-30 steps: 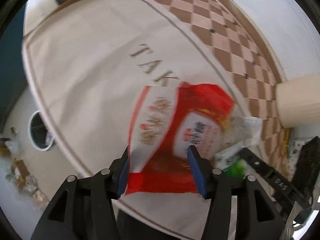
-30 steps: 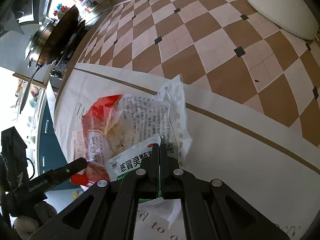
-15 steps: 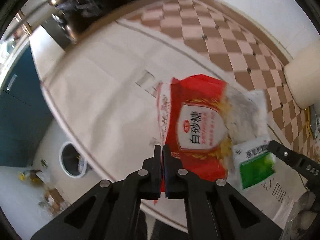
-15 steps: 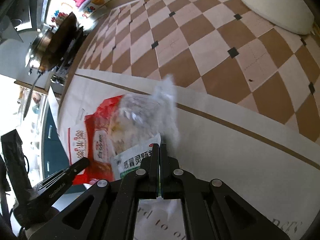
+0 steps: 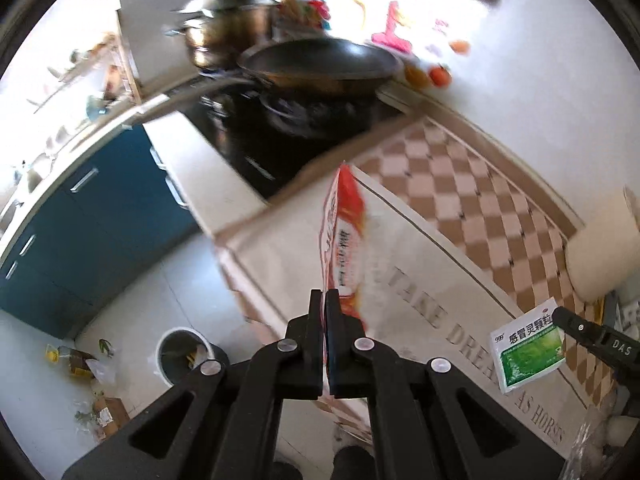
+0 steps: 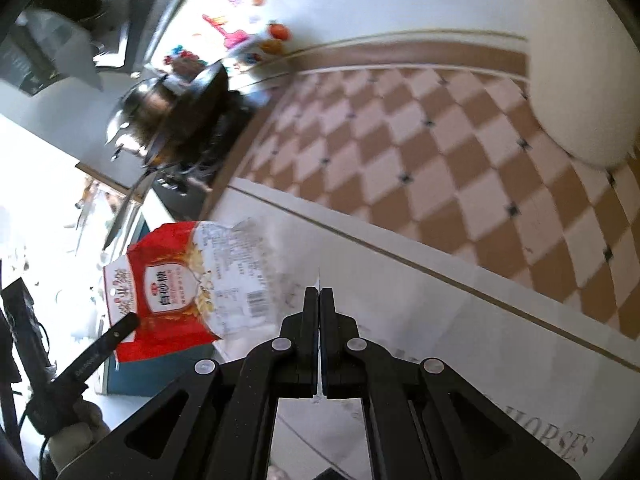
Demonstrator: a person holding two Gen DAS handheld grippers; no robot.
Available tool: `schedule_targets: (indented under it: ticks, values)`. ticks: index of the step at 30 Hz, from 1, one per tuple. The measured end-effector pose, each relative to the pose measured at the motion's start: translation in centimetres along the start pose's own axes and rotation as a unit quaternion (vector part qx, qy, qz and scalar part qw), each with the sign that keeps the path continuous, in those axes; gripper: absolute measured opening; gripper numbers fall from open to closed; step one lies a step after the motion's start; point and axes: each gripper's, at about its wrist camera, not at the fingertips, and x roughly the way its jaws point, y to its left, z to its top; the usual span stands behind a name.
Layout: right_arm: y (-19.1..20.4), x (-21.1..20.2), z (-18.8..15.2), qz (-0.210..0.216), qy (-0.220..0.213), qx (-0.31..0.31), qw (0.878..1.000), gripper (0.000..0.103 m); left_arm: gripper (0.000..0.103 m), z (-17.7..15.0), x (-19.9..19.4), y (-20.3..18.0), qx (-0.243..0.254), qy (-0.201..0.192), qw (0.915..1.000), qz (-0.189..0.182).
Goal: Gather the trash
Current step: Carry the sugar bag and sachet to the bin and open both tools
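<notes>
Left wrist view: left gripper (image 5: 324,294) has its jaws fully closed on the lower edge of the red sugar bag (image 5: 345,240), which hangs edge-on in the air above the cream tablecloth (image 5: 420,280), clear of it. The jaws have just been closing, with the bag's edge caught between them. At the right edge of this view the green-and-white sachet (image 5: 528,350) is pinched at its corner by the tips of the right gripper (image 5: 560,316), likewise off the cloth. Down on the floor, left of the table, a round bin (image 5: 182,354) stands open; some loose litter lies beside it. Right wrist view: the right gripper's jaws are shut flat together, with only a thin white sliver of the sachet showing between them. The sugar bag appears at left, broadside, held by the left gripper's finger at its lower corner. Judged step: both pieces picked and lifted, carry phase beginning. Next move, as I judge it, calls for swinging both hands off the table toward the bin, keeping the pinch firm since the grips are on thin edges only, then opening over its mouth.
</notes>
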Motion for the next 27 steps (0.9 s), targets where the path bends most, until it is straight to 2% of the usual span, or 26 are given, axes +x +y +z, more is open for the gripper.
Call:
schedule_targets:
  ticks: [4, 9, 12, 15, 19, 22, 27]
  values:
    - [4.8, 1.0, -0.2, 0.013, 0.009, -0.034, 0.999, 0.000, 0.000, -0.1, -2.1, 4.6, -0.028, -0.023, 0.9993, 0.011]
    - [12.2, 3.1, -2.3, 0.027, 0.030, -0.083, 0.996, 0.000, 0.000, -1.3, -4.3, 11.7, -0.059, -0.037, 0.9972, 0.028]
    - [17.1, 4.8, -4.4, 0.033, 0.044, -0.111, 0.992, 0.000, 0.000, -2.7, -4.5, 16.4, -0.082, -0.033, 0.9953, 0.040]
    - [21.8, 7.2, -7.1, 0.034, 0.064, -0.137, 0.988, 0.000, 0.000, -4.7, -3.7, 21.8, -0.114, -0.012, 0.9921, 0.052]
    - [27.3, 11.6, -10.8, 0.032, 0.096, -0.163, 0.981, 0.000, 0.000, -7.8, -1.2, 28.8, -0.154, 0.029, 0.9853, 0.068]
    - [30.9, 16.2, -13.6, 0.028, 0.120, -0.189, 0.974, 0.000, 0.000, -10.3, 2.6, 33.3, -0.181, 0.068, 0.9781, 0.078]
    - [34.8, 26.3, -18.9, 0.009, 0.175, -0.227, 0.958, 0.000, 0.000, -15.6, 11.8, 40.4, -0.243, 0.129, 0.9572, 0.091]
